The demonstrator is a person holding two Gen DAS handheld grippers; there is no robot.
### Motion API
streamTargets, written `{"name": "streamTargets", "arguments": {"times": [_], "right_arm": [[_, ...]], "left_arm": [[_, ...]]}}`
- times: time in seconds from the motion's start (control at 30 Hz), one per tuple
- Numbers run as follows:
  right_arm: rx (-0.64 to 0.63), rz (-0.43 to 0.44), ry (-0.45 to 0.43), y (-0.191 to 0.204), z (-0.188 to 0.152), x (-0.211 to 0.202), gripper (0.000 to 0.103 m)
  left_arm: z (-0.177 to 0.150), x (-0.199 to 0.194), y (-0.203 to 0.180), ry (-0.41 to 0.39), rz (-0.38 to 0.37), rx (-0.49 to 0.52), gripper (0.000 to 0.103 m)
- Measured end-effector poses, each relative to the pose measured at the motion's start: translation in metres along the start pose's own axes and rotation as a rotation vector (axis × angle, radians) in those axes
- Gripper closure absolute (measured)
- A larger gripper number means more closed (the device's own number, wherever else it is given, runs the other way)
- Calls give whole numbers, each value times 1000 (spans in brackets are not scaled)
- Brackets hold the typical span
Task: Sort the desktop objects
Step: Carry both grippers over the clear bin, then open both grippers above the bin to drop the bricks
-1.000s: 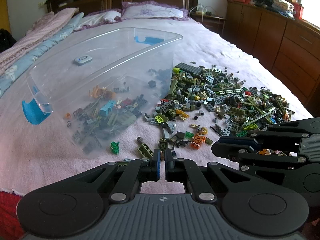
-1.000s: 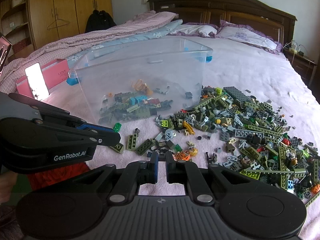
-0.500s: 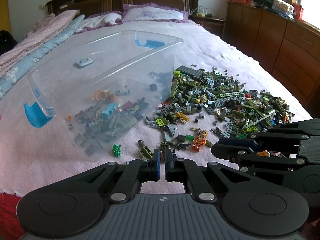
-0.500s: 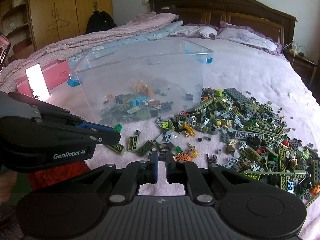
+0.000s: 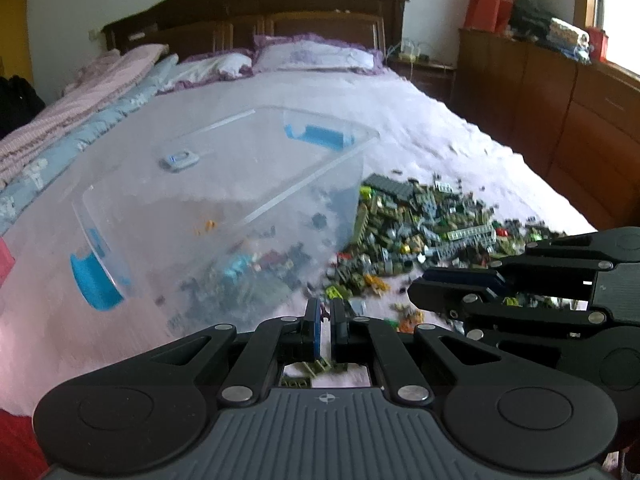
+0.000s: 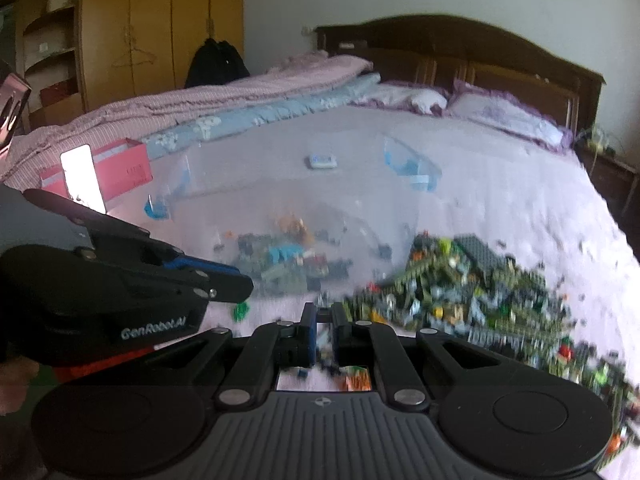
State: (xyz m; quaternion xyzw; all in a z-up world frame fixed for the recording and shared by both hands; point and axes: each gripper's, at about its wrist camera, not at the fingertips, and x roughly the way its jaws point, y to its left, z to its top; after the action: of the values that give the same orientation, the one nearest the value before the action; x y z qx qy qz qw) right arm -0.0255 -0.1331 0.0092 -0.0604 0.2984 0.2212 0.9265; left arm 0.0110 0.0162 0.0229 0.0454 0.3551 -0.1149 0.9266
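Both jaws near-closed, empty, above scattered bricks (image 5: 432,224).

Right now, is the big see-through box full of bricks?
No. The clear box holds only a thin layer of bricks; most lie in the pile beside it.

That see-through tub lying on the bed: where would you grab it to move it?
Probably by the near rim of the tub, beside a blue handle. Its mouth faces up, so one finger could drop inside the thin wall from above, the other staying outside.
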Motion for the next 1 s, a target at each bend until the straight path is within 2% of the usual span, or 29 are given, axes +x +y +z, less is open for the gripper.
{"name": "streamTargets", "arguments": {"times": [0.53, 1.0], "right_arm": [[-131, 22, -114, 17, 70, 7, 95], [-141, 39, -102, 21, 110, 65, 95]], "left_arm": [[49, -8, 34, -113, 76, -29, 96], [65, 22, 73, -86, 140, -96, 96]]}}
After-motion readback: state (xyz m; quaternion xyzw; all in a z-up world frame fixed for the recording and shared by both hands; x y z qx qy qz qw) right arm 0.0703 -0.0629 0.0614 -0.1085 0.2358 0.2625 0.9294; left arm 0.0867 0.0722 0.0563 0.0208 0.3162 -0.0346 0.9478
